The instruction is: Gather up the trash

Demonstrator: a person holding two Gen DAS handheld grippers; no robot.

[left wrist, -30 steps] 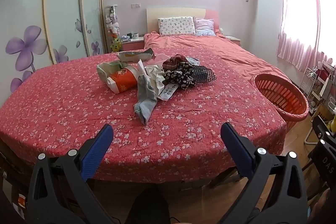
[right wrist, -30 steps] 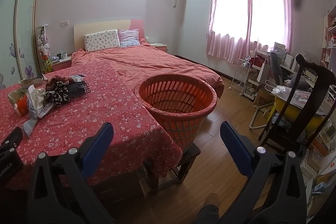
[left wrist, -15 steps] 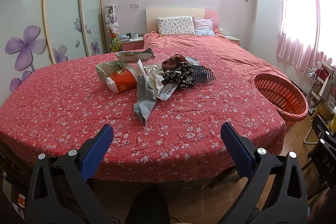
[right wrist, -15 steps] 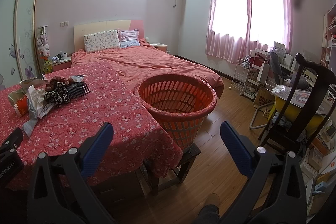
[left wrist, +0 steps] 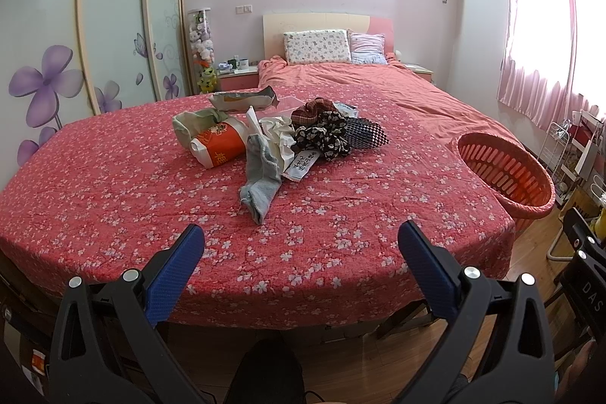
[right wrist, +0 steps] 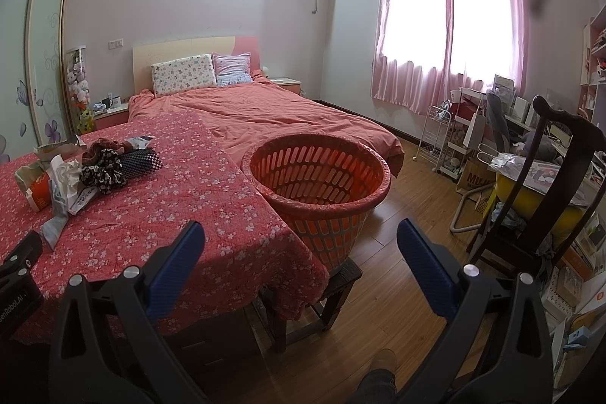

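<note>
A heap of trash lies on a table under a red flowered cloth (left wrist: pixel 113 199): an orange-and-white packet (left wrist: pixel 219 144), a grey sock (left wrist: pixel 261 177), crumpled white paper (left wrist: pixel 278 135), dark patterned scrunchies (left wrist: pixel 325 133), a black mesh piece (left wrist: pixel 365 135) and an open wrapper (left wrist: pixel 242 99). The heap also shows in the right wrist view (right wrist: pixel 87 173). An orange slotted basket (right wrist: pixel 318 184) stands on a stool at the table's right edge. My left gripper (left wrist: pixel 301 252) is open and empty, short of the heap. My right gripper (right wrist: pixel 301 252) is open and empty, in front of the basket.
A bed with a salmon cover (right wrist: pixel 265 116) lies behind the table. A dark wooden chair (right wrist: pixel 545 184), a cluttered desk and a white wire rack (right wrist: pixel 439 139) stand at the right. Wood floor (right wrist: pixel 409 214) lies between basket and chair. A sliding wardrobe (left wrist: pixel 113 25) is at the left.
The left wrist view has crept slightly toward the table. Both grippers stay open and empty. Nothing on the table has moved.
</note>
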